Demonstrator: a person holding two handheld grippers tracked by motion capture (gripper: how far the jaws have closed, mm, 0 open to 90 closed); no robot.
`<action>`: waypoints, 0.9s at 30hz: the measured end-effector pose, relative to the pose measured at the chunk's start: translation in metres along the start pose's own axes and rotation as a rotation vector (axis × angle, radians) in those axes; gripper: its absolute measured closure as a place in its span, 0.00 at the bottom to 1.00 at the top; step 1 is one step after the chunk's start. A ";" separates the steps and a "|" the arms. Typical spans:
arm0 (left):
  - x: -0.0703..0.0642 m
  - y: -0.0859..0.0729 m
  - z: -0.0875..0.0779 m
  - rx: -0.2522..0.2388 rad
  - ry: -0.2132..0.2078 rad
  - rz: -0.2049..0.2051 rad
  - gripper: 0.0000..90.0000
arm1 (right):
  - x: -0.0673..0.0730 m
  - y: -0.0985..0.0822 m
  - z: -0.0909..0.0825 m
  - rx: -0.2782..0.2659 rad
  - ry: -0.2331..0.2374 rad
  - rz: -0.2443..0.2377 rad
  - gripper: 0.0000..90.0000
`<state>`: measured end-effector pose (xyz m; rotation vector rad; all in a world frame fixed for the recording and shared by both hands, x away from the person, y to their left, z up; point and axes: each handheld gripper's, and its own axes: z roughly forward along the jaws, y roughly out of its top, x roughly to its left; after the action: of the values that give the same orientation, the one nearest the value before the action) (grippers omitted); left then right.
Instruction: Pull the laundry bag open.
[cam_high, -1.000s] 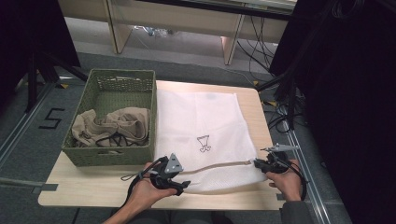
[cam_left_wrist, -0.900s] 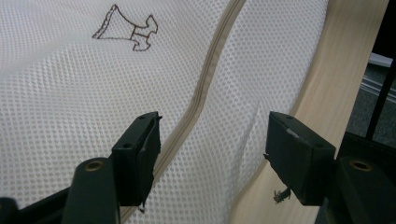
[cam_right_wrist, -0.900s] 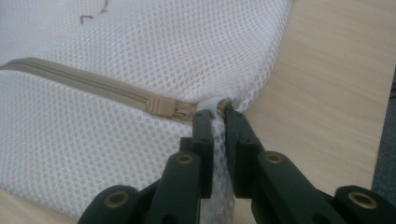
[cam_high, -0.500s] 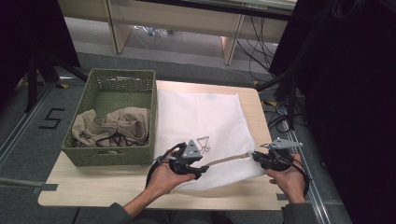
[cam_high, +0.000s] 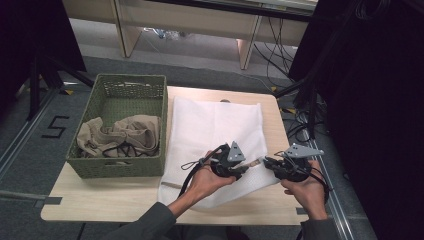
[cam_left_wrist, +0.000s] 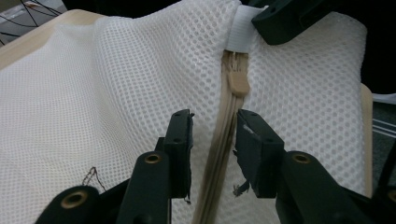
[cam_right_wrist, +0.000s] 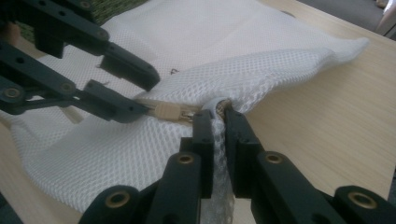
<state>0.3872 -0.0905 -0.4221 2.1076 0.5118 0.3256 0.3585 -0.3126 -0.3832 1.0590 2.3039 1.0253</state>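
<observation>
The limp, light mesh bag (cam_right_wrist: 261, 60) is pinched at its zipper end by the right claw (cam_right_wrist: 215, 116), while the left claw (cam_left_wrist: 214, 122), jaws just narrowing astride the zipper (cam_left_wrist: 224, 140), should take the small tan pull (cam_left_wrist: 238, 84).

My fingers (cam_left_wrist: 180, 140) are black, flat-faced bars pinned with brass rivets; a grey three-cornered plate (cam_high: 304, 150) tops one gripper, black cables (cam_high: 189, 172) trail, sleeves (cam_high: 150, 222) dark grey.
</observation>
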 end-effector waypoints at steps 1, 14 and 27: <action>-0.001 0.001 0.000 0.001 0.007 0.012 0.73 | 0.002 0.001 0.000 0.004 0.008 0.005 0.94; -0.008 0.014 0.008 0.005 0.015 0.058 0.76 | 0.011 0.008 0.003 0.000 0.010 -0.033 0.94; -0.011 0.014 0.007 0.018 0.028 0.084 0.91 | 0.009 0.007 0.004 -0.003 0.020 0.022 0.88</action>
<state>0.3837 -0.1080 -0.4152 2.1484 0.4450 0.4002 0.3584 -0.3003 -0.3809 1.0795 2.3101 1.0520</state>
